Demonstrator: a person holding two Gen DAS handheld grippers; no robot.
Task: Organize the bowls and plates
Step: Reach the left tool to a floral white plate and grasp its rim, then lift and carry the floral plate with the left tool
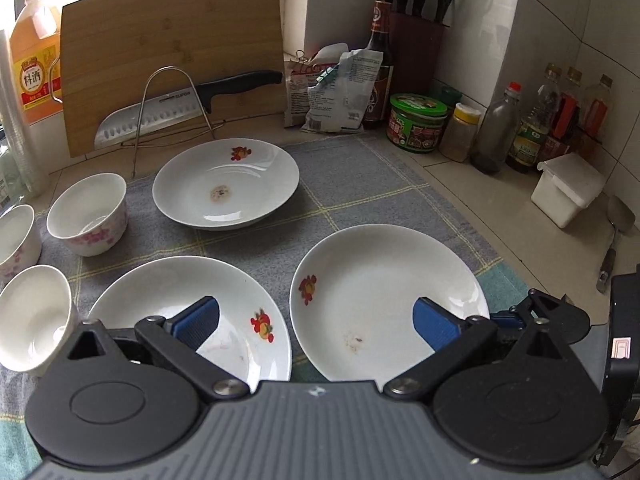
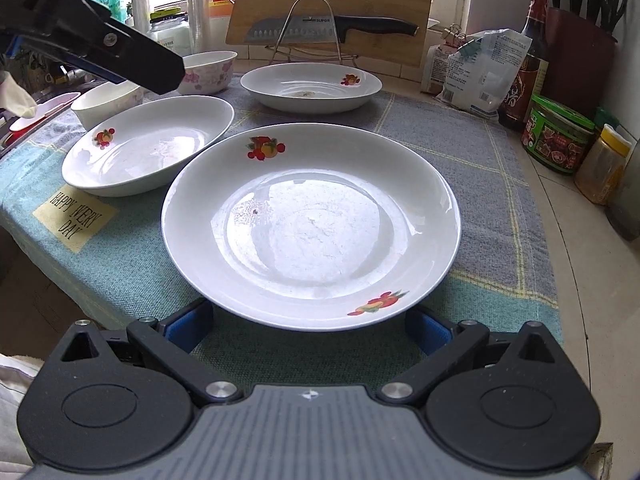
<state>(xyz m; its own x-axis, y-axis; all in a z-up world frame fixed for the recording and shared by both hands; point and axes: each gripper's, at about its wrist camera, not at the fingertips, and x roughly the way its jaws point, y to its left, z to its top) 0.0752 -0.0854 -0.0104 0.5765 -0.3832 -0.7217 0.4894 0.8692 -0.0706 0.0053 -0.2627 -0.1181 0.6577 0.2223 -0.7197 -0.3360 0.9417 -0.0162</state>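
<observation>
Left wrist view: the left gripper (image 1: pixel 316 322) hangs above a grey checked cloth (image 1: pixel 360 184), jaws spread wide and grasping nothing, its blue pads (image 1: pixel 198 322) over two white plates. One pad lies over the near-left plate (image 1: pixel 240 300), the other over the near-right plate (image 1: pixel 380 280); both plates carry a small fruit print and faint brown marks. A third plate (image 1: pixel 226 182) sits farther back on the cloth, with a brown stain at its centre. Three bowls stand along the cloth's left side: a flowered bowl (image 1: pixel 88 214) just left of the far plate, another (image 1: pixel 16 236) at the frame edge, and a plain one (image 1: pixel 34 316) beside the near-left plate. Behind them a cutting board (image 1: pixel 172 32) leans on the wall with a knife (image 1: pixel 180 108) in a wire rack (image 1: pixel 160 96). Jars and bottles line the right corner. Right wrist view: the right gripper (image 2: pixel 310 330) sits low at the cloth's near edge, jaws spread, released, with the rim of the nearest plate (image 2: pixel 312 220) between its pads; whether they touch the rim cannot be told. The left gripper (image 2: pixel 120 56) shows at upper left above a second plate (image 2: pixel 148 148) just beside the first. The far plate (image 2: pixel 312 86) lies beyond, apart, with the flowered bowl (image 2: pixel 208 72) to its left.
</observation>
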